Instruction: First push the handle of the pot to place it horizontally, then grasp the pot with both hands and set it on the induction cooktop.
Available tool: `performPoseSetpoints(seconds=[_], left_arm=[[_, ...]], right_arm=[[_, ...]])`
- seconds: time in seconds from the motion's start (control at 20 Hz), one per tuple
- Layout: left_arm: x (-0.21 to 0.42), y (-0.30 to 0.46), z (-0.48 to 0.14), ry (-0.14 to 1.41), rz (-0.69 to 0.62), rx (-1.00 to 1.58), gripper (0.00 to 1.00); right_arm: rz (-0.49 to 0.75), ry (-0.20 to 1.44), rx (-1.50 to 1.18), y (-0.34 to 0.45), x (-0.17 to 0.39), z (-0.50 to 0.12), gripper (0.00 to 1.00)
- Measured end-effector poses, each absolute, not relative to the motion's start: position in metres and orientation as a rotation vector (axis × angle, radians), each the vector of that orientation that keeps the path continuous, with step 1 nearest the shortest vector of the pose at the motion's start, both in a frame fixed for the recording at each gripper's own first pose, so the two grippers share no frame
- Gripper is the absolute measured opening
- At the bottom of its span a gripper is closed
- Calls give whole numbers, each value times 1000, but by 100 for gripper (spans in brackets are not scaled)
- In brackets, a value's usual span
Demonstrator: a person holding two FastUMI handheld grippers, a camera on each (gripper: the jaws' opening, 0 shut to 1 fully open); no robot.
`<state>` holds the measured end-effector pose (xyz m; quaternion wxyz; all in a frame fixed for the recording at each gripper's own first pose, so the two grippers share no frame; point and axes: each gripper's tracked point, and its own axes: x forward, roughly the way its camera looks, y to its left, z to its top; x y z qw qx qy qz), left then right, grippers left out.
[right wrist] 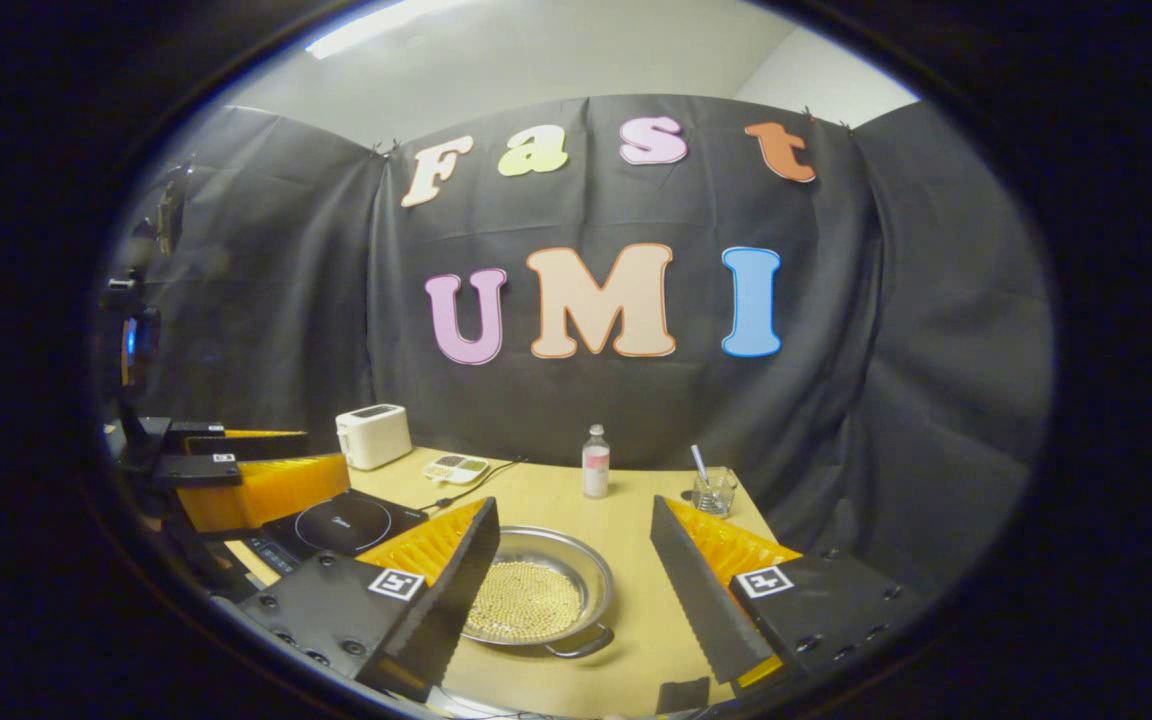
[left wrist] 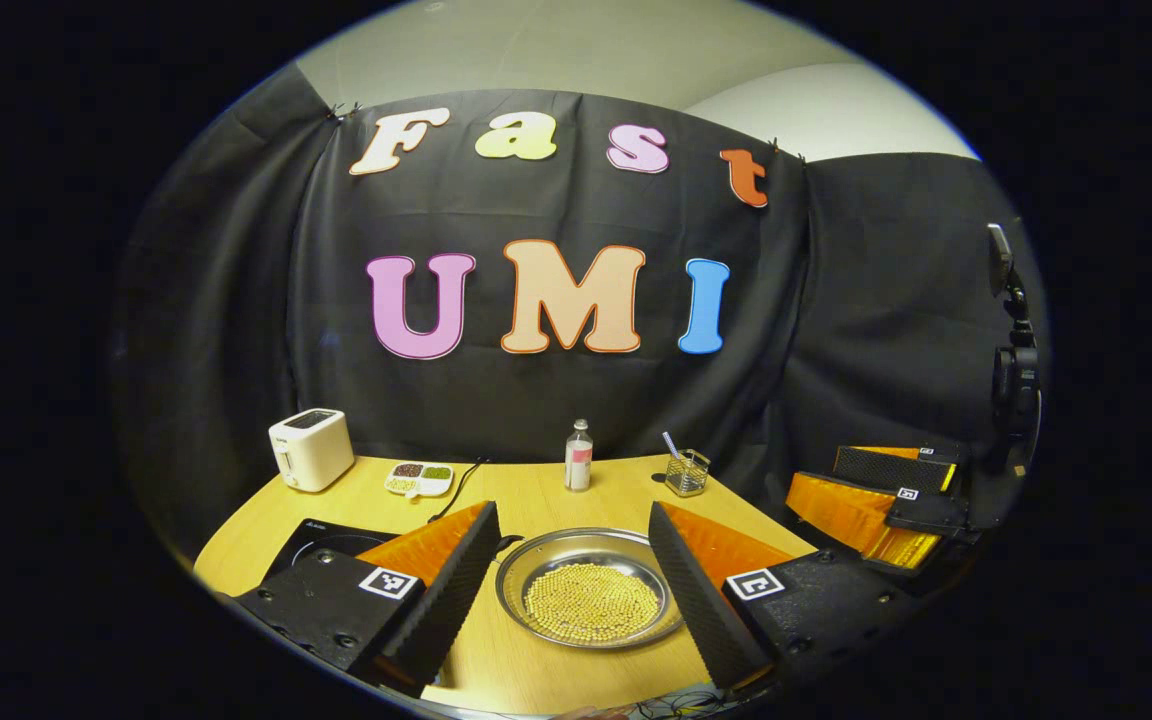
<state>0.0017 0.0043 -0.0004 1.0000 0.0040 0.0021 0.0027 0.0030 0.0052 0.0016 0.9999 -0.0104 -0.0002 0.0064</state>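
Pot: I see one pot, shallow, metal, holding a bed of small yellow beads; it sits on the table just ahead of and between the fingers of my left gripper.
Pot from right: in the right gripper view the pot lies ahead and left of centre of my right gripper, partly behind its left finger.
Handle: one loop handle shows on the near rim, toward my right gripper; I judge the right is the nearer hand for the push. A second handle I cannot make out.
Long axis: as I read it, the handle line runs near-to-far from me rather than across; the push has to swing it sideways.
Left gripper: released, jaws wide, nothing between the pads, clear of the pot.
Right gripper: released too, jaws wide, touching nothing.
Cooktop: one, black, left of the pot, beyond my left gripper's left finger; pot not on it.
Farther off: one toaster, one divided dish, one bottle, one wire cup with a straw, all along the back edge.
Stage: I judge nothing done yet; handle push comes first.
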Motion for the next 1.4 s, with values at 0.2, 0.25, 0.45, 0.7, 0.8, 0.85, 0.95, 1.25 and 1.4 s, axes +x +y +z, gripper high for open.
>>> performPoseSetpoints(seconds=[0.2, 0.25, 0.45, 0.7, 0.8, 0.85, 0.95, 1.25, 1.4], left_arm=[[2, 6, 0, 5, 10, 14, 96], [2, 6, -1, 2, 11, 16, 96], [3, 10, 0, -5, 2, 36, 96], [7, 13, 0, 1, -27, 50, 93], [8, 18, -1, 6, -28, 55, 96], [9, 19, -1, 5, -29, 56, 96], [10, 22, -2, 7, -28, 53, 96], [12, 27, -1, 7, -20, 57, 96], [13, 26, -2, 10, -20, 53, 96]], right_arm=[[6, 4, -18, 3, 2, 0, 94], [4, 8, -18, 3, 2, 0, 94], [-10, 18, -25, 2, 4, -3, 94], [-35, 22, -32, 8, 4, -7, 94], [-38, 21, -31, 11, 4, -8, 94], [-38, 22, -28, 12, 4, -8, 94], [-37, 29, -27, 15, 6, -10, 94], [-32, 30, -11, 17, 9, -10, 54], [-27, 31, -16, 16, 11, -10, 55]])
